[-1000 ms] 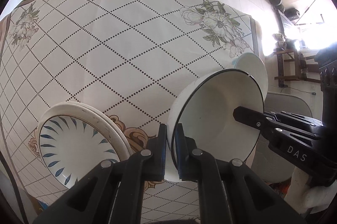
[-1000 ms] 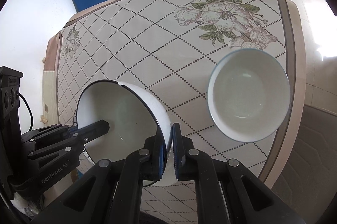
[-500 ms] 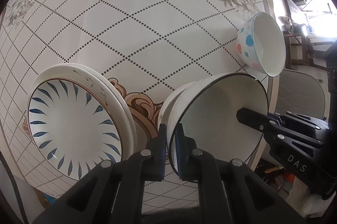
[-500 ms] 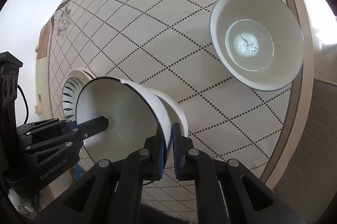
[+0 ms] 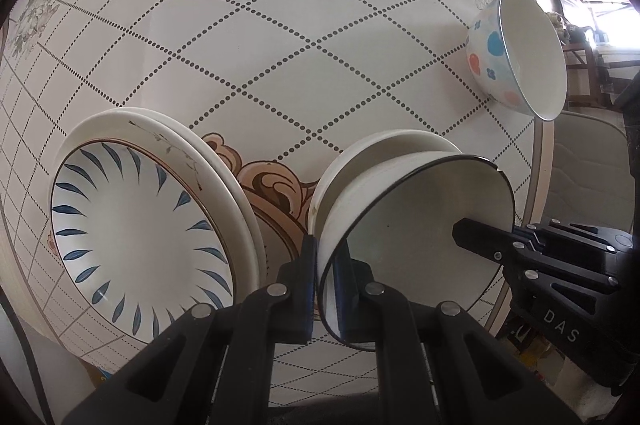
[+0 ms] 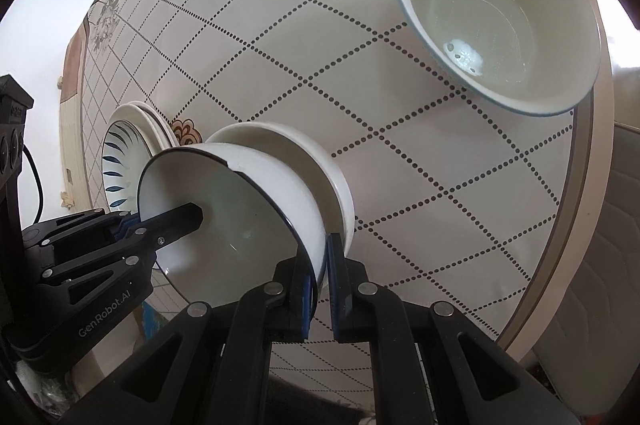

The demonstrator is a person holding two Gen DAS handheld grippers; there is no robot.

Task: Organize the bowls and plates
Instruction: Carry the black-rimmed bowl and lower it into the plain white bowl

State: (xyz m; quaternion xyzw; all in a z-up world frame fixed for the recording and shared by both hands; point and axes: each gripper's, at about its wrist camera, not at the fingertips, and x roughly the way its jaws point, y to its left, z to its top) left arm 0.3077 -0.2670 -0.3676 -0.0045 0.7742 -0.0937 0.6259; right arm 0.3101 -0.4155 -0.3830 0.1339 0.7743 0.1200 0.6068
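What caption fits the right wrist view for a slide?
Both grippers hold a black-rimmed bowl over a white bowl on the table.

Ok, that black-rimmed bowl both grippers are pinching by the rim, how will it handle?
Black-rimmed bowl looks rigid, glazed, probably slippery. Left gripper and right gripper pinch only thin rim, so it might pivot. Likely fragile against the white bowl beneath.

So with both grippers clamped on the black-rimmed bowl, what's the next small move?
Probably lower it a little further, into the plain white bowl on the table. The black-rimmed bowl sits just over it, tilted, gripped on opposite rims by the left gripper and the right gripper.
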